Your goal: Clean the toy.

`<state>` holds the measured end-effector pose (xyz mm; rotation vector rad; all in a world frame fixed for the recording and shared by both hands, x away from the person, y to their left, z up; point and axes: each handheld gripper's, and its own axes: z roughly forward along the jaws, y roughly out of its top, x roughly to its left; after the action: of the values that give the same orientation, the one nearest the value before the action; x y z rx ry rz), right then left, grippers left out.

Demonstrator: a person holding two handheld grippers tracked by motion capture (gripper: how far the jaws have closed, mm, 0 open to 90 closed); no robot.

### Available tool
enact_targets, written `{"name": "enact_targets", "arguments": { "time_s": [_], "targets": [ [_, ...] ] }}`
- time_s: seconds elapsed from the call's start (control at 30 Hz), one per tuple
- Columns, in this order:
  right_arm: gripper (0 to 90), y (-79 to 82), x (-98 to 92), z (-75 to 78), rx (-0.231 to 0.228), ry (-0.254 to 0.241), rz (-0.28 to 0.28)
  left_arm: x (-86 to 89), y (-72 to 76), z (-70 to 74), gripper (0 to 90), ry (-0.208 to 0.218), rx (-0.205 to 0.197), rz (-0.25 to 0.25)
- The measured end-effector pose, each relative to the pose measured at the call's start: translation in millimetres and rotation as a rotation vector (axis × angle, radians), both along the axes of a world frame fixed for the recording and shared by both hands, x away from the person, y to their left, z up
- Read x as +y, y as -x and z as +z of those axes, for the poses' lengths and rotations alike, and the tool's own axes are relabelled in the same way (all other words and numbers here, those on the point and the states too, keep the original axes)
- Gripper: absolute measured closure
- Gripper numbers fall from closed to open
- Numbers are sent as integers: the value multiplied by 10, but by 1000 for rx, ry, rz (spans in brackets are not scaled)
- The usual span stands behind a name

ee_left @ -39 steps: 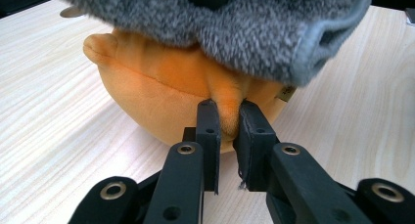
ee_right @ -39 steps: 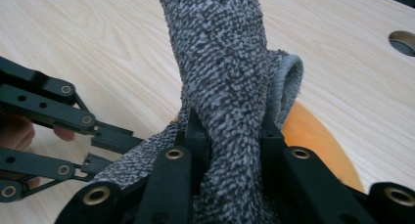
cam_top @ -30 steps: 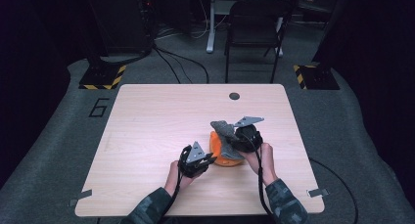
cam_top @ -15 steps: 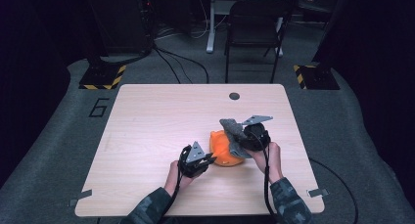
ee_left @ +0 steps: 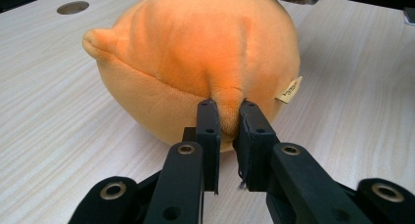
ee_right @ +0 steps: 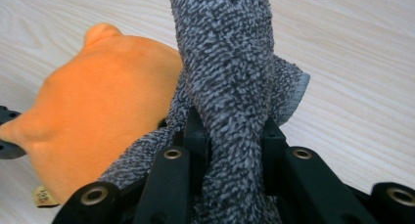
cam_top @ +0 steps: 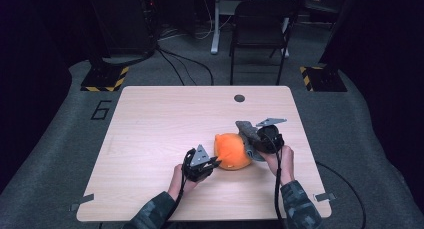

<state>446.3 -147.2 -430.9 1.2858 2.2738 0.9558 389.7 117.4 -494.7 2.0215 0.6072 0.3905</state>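
We see the plush toy (cam_top: 232, 151) lying on the table (cam_top: 150, 134), right of centre and near us. The cloth (cam_top: 246, 134) sits just right of it, touching. A hole (cam_top: 239, 98) lies farther back.

plush toy (ee_left: 195, 62): orange | cloth (ee_right: 230, 62): grey speckled | table (cam_top: 160, 119): pale woodgrain

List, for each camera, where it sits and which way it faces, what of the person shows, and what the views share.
High view: fixed above the person's side, facing forward and down on the table; both forearms, left gripper and right gripper.
Left gripper view: rides the left gripper, looking along its jaws, shut on the orange plush toy.
Right gripper view: rides the right gripper, jaws shut on the grey cloth.
Shared: all three show the toy and the wooden tabletop.
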Motion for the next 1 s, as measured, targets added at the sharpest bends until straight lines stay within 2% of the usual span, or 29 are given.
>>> {"name": "enact_targets", "arguments": {
  "time_s": [0.27, 0.63, 0.7, 0.73, 0.83, 0.9, 1.0],
  "targets": [
    [732, -50, -87, -66, 18, 12, -32, -1, 1, 1, 806, 0, 1, -4],
    [733, -133, -195, -237, 73, 24, -75, -10, 4, -4, 806, 3, 4, -1],
    [733, -154, -204, -295, 96, 47, -88, -3, -1, -5, 806, -2, 6, -1],
    [733, -172, -209, -356, 127, 58, -95, 1, -3, -5, 806, -1, 9, -1],
    [732, -219, -205, -506, 175, 95, -93, 7, -9, -4, 806, -1, 5, 1],
    [732, -248, -203, -569, 196, 93, -91, 5, -8, -3, 806, -2, 3, 0],
    [732, -253, -206, -565, 205, 94, -94, 5, -6, -3, 806, -3, 2, 0]
  ]
}}
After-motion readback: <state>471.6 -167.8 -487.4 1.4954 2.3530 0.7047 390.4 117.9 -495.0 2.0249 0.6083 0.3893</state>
